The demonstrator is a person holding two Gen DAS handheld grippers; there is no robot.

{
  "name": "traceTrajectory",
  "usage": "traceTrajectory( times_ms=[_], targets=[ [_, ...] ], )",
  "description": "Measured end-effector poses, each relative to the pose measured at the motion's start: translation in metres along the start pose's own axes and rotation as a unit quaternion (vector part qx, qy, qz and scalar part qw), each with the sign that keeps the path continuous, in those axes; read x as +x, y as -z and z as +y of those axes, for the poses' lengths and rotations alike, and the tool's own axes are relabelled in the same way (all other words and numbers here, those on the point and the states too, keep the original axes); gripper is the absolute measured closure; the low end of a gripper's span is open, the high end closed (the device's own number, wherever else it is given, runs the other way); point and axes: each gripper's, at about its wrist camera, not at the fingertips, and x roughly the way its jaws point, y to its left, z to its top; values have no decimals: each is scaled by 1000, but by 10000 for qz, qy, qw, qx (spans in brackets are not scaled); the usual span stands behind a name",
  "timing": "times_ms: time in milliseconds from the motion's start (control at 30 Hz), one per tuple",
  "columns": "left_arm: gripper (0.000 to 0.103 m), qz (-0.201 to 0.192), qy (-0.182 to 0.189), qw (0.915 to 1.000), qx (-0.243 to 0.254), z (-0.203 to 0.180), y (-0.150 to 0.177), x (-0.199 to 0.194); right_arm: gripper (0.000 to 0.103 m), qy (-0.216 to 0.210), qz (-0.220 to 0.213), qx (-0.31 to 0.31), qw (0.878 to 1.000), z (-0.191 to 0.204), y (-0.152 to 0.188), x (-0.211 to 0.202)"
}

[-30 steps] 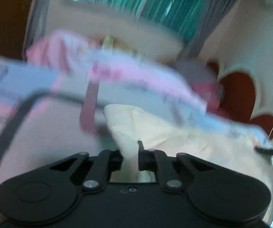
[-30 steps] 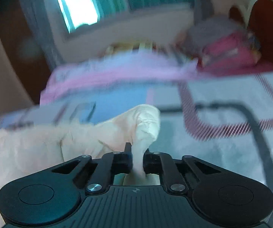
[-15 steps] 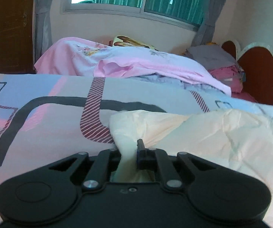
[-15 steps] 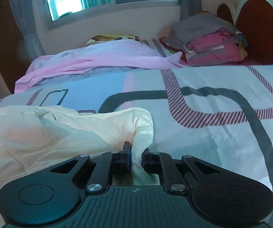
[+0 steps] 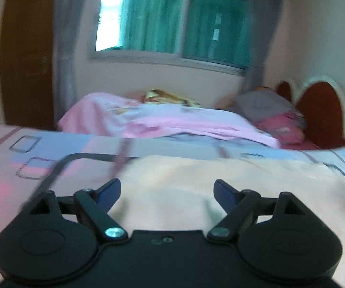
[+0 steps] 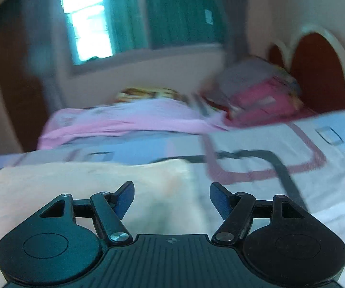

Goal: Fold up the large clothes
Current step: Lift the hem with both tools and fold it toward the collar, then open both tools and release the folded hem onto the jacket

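Note:
A large cream garment [image 5: 232,182] lies flat on the patterned bedsheet [image 5: 9,168]. In the left wrist view my left gripper [image 5: 167,192] hovers over the garment's left part, its jaws opening wide, with the cloth lying below them and not pinched. In the right wrist view the same cream garment [image 6: 88,182] fills the lower left. Over its right edge my right gripper [image 6: 172,198] has its jaws opening too, gripping nothing. Both views are blurred by motion.
A pink blanket [image 5: 172,122] is heaped across the far side of the bed. Folded grey and pink clothes [image 6: 256,91] are stacked by the red headboard [image 6: 316,72]. A window with green curtains [image 5: 172,19] and a brown door [image 5: 26,55] stand behind.
Both grippers were shut on corners of the cream garment and have let go, their jaws now spread. The garment has dropped flat on the bed, and both grippers have drawn back.

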Motion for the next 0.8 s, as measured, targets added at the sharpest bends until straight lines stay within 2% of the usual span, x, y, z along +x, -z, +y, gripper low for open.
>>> traceTrajectory(
  times_ms=[167,233,300,367,433,700,733,800],
  targets=[
    [17,192,532,9982,194,-77,11,11,33,-491,-43,-714,9962,77,9,4],
    [16,310,600,9970,381,-98,11,21,33,-496,207,-886,9946,97,12,20],
    [17,617,456,9954,569,-110,17,39,33,-219,661,-1022,9923,105,23,45],
    [13,818,339,9943,585,-111,24,53,33,-167,787,-1052,9912,104,35,59],
    [10,941,375,9935,518,-106,32,60,33,-188,835,-909,9922,100,40,66],
    [7,1093,315,9913,666,-105,38,69,32,-136,926,-941,9912,97,47,76],
    [7,1068,341,9911,715,-102,36,67,32,-69,895,-934,9916,97,43,69],
    [5,934,226,9921,806,-99,35,49,32,-24,411,-916,9950,94,38,37]
  ],
)
